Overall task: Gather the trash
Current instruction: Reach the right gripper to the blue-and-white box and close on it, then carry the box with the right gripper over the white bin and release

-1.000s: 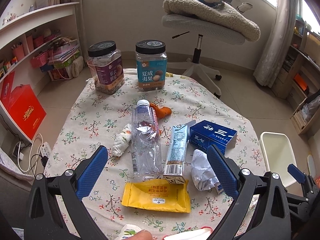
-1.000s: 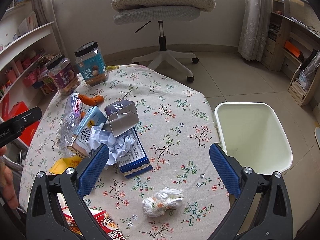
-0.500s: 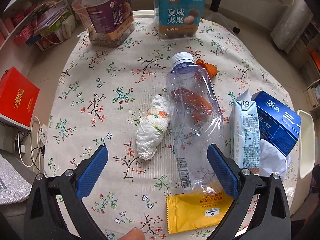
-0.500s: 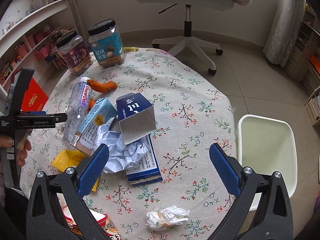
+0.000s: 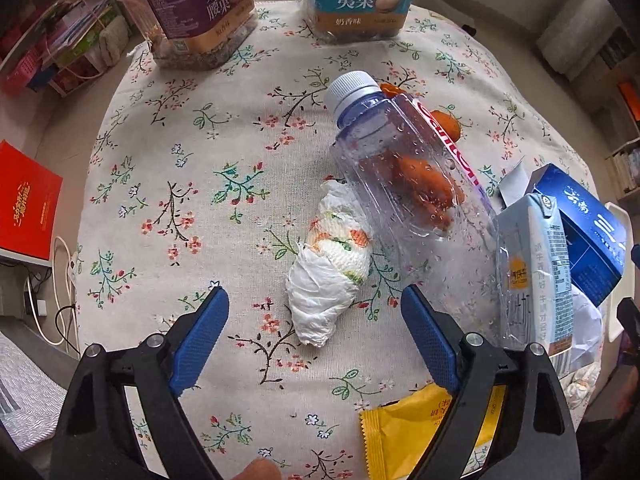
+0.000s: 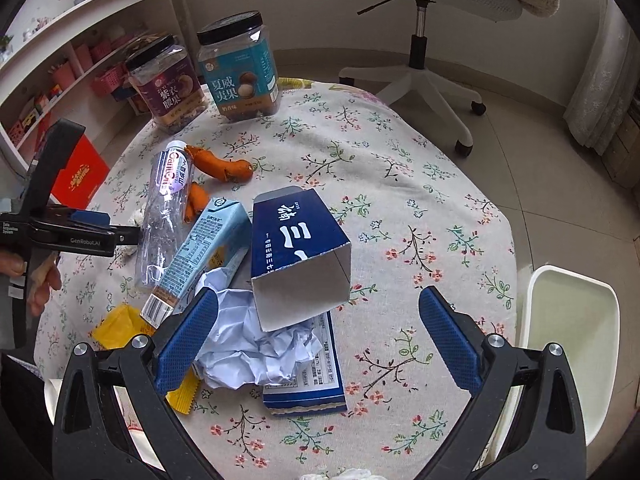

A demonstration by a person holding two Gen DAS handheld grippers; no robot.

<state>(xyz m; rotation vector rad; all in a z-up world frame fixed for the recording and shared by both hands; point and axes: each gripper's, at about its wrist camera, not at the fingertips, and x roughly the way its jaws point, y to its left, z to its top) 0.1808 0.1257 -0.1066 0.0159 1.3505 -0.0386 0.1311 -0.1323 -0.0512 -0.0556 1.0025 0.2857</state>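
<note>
Crumpled tissue wad [image 5: 330,268], trash lying on the counter [image 5: 168,184] against a clear bottle [image 5: 404,184]. The left hand-held gripper [image 5: 314,318] has dropped close over it since a second ago; jaws closing, pads not yet touching. Right hand-held gripper [image 6: 316,340] released above crumpled paper [image 6: 256,344]. Floral cloth; white bin [image 6: 568,344] beside; shelves, office chair beyond.

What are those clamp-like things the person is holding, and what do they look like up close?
They are hand-held grippers. The left gripper and right gripper each have a black plastic frame with silver screws, ending in two fingers covered by blue, finely dimpled pads. Seen sideways from the right wrist camera, the left one carries small white lettering reading "GenRobot.AI" on its black body.
</note>
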